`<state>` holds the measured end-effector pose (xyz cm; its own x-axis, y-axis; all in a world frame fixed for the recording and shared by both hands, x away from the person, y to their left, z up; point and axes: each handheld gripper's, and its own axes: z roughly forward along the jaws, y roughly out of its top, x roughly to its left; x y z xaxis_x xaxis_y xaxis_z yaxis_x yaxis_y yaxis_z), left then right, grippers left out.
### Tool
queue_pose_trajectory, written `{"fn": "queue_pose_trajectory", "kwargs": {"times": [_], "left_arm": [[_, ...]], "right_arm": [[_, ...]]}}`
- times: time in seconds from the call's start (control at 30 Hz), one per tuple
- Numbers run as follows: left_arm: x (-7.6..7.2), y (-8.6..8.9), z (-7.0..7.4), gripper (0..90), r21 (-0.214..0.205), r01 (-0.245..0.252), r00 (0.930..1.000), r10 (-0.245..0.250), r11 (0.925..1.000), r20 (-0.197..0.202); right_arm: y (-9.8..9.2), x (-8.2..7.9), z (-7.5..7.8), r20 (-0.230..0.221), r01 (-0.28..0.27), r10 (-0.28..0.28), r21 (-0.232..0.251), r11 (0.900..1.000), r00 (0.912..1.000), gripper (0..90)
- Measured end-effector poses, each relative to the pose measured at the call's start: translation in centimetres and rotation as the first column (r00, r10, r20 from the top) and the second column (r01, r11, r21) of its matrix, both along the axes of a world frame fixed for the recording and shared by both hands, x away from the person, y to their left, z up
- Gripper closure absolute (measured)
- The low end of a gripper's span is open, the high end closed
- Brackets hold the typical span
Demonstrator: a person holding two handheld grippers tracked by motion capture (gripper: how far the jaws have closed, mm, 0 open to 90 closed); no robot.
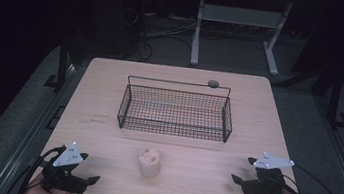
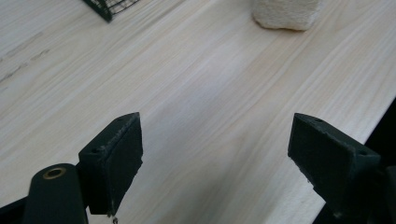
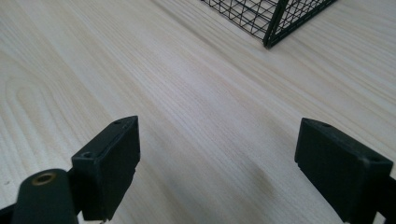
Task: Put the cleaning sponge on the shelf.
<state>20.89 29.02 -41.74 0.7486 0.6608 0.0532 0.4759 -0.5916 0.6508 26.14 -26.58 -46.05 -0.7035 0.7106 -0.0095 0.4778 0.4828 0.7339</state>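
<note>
We have a pale wooden table [image 1: 110, 94] with a black wire basket [image 1: 177, 109] standing toward its far side, and in front of the basket, well apart from it, a small beige sponge-like lump [image 1: 148, 162] standing upright near the near edge. It lies between our two hands, ahead and to the right of the left gripper [image 1: 94, 179] and left of the right gripper [image 1: 243, 171], roughly equally near each. Both sets of jaws gape wide with nothing held, bare tabletop all round the lump leaves free room, though the left gripper sits close to the near edge.
</note>
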Motion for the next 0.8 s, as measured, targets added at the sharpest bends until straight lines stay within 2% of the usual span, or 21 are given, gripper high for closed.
{"fn": "queue_pose_trajectory", "kwargs": {"times": [0.23,0.33,0.8], "left_arm": [[0.3,-0.9,0.6,17.2,0.008,0.030,0.9995,-0.030,0.9995,-0.009],[0.5,-1.3,0.7,17.2,-0.003,0.039,0.9991,-0.039,0.9992,-0.014],[1.7,-3.3,1.7,17.2,0.040,0.108,0.9936,-0.106,0.9934,-0.039]], "right_arm": [[0.2,-0.1,0.1,0.014,-0.005,0.005,0.002,1.0000,0.9999,13.6],[0.3,-0.1,0.1,0.016,-0.009,0.010,-0.001,1.0000,0.9998,13.6],[0.3,-0.2,0.3,0.020,-0.017,0.017,0.005,0.9998,0.9997,13.6]]}}
